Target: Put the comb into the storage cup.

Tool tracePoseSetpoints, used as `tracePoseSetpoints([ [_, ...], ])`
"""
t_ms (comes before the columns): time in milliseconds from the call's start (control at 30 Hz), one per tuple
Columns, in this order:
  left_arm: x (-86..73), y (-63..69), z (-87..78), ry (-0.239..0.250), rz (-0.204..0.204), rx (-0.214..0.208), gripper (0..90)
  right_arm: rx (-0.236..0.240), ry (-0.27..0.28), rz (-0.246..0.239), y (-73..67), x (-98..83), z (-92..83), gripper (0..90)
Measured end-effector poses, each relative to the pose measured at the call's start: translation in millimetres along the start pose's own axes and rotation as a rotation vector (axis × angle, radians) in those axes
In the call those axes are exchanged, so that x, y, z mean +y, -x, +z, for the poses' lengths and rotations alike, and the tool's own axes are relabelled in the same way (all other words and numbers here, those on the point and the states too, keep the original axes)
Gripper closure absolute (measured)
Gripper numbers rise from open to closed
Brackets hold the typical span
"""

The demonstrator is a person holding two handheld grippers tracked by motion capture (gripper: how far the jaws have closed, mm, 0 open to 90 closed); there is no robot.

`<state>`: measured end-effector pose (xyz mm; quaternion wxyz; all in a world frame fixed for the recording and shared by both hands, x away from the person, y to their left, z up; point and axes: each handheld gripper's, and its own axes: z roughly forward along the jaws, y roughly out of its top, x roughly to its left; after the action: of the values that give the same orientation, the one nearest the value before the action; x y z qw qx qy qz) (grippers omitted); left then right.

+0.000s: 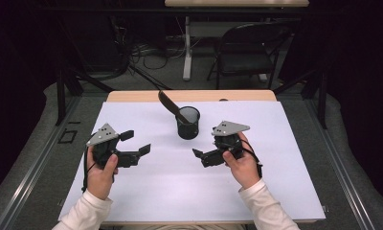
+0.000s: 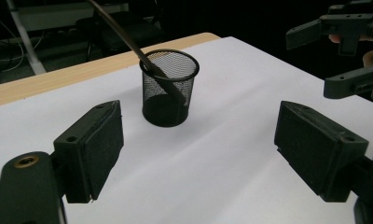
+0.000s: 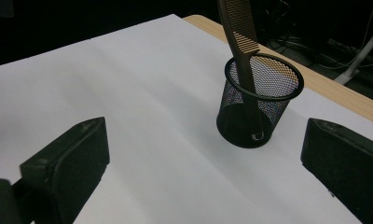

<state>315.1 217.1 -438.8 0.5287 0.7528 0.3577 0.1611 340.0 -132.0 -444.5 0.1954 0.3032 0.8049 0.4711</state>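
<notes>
Leaning out of the mesh cup (image 1: 188,122) near the table's far edge, the comb (image 1: 169,104) could easily be bumped. Both the left gripper (image 1: 133,143) and right gripper (image 1: 198,154) are held wide open, nothing gripped, so a clumsy grab could tip the cup.

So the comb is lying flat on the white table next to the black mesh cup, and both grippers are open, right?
Not quite. The comb is not lying flat beside the cup: it stands tilted inside the black mesh cup, leaning on its rim, as the right gripper view shows. The rest holds: the left gripper and the right gripper are both open, with nothing between their fingers.
</notes>
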Motion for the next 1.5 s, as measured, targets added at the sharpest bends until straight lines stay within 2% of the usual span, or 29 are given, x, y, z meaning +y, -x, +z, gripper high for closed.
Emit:
tracePoseSetpoints([
  [267, -23.5, -9.9, -14.3, 0.028, -0.022, -0.006, 16.1, -0.017, -0.016, -0.006, -1.4, -5.5, 1.7, 1.0],
  [467, -39.0, -16.7, -22.0, 0.045, -0.036, 0.001, 16.1, -0.05, -0.015, -0.009, -0.6, -14.0, -2.3, 1.3],
  [733, -59.3, -25.4, -27.2, 0.058, -0.068, 0.011, 16.1, -0.082, -0.013, 0.018, 2.8, -31.9, -13.9, 1.3],
  [867, -63.4, -27.8, -30.0, 0.064, -0.049, 0.025, 16.1, -0.105, -0.002, 0.036, 3.3, -43.5, -20.7, 1.3],
  [1167, -71.8, -32.5, -28.7, 0.065, -0.069, 0.033, 16.1, -0.131, 0.001, 0.051, 5.1, -64.8, -32.8, 1.3],
  [1300, -74.9, -34.1, -28.6, 0.061, -0.063, 0.034, 16.1, -0.153, 0.004, 0.049, 7.0, -72.3, -38.4, 1.3],
  [1500, -77.4, -35.0, -28.6, 0.071, -0.061, 0.038, 16.1, -0.188, 0.007, 0.072, 12.0, -85.7, -47.3, 1.3],
])
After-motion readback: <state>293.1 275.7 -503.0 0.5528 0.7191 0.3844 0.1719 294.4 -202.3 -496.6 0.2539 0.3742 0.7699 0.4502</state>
